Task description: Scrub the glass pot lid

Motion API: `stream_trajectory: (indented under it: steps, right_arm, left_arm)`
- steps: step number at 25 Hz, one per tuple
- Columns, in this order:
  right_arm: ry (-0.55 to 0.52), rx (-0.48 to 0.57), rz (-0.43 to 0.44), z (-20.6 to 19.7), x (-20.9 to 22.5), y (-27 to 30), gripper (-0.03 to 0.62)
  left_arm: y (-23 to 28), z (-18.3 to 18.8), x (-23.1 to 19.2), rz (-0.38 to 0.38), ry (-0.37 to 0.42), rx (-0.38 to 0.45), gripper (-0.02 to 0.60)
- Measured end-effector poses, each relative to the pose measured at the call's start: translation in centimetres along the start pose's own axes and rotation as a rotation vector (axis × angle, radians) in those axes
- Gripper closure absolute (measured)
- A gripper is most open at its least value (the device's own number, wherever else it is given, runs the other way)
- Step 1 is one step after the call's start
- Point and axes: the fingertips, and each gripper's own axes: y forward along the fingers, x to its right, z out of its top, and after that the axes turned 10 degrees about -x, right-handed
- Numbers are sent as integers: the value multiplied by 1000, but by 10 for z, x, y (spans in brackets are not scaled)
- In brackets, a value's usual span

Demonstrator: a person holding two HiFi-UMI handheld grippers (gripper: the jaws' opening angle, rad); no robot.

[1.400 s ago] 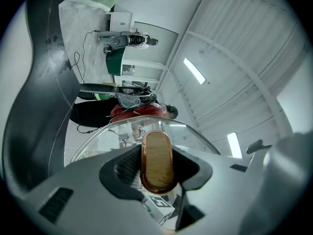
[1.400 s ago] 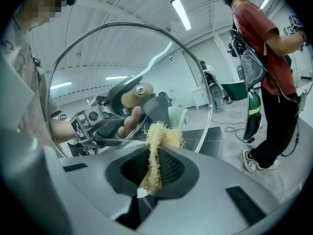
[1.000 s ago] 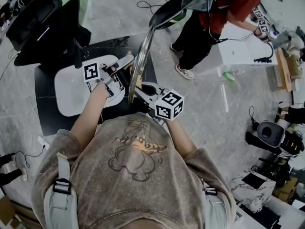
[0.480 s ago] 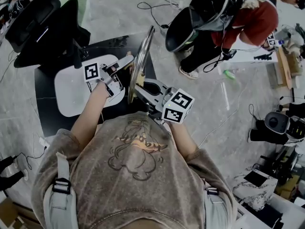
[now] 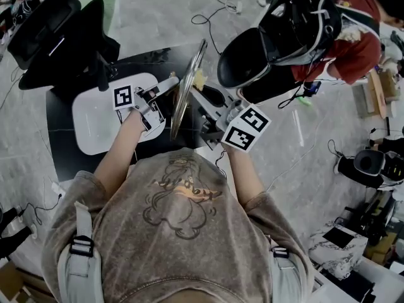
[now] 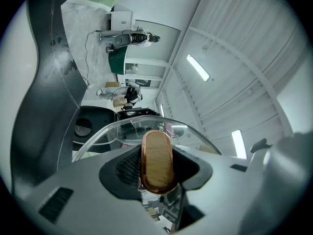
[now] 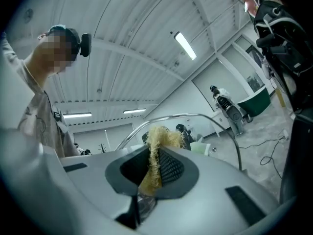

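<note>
Two grippers meet at the glass pot lid (image 5: 184, 90) in the head view. The lid stands on edge above the black bench (image 5: 63, 160), held in the air between the two sets of jaws. The left gripper (image 5: 165, 88) reaches it from the left. The right gripper (image 5: 203, 92) comes in from the right, with a yellow scrubber (image 5: 199, 79) at its jaw tips, just beside the lid's face. Whether the scrubber touches the glass cannot be told. A white board (image 5: 95, 122) lies on the bench below the left jaws.

In the left gripper view, the left gripper (image 6: 157, 169) has its jaws clenched on the lid's wooden knob (image 6: 157, 160), which sits upright between them. The clear dome of the lid (image 6: 105, 133) arcs just beyond the jaw tips.

In the right gripper view, the right gripper (image 7: 152, 173) has its jaws pinched on the scrubber (image 7: 156, 151). The frayed top of the scrubber stands out past the jaw tips. The lid's metal rim (image 7: 195, 115) curves over beyond them.
</note>
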Motion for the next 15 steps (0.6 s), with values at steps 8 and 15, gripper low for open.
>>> stream_trajectory:
  steps: [8,15]
  right_arm:
    - [-40,16,-89,19,30,9,553]
    - [-24,39,-159,23,61,11,553]
  left_arm:
    - [0,0,-3,-26,-31,-5,402]
    - [2,-4,0,-40,-34,-11,402]
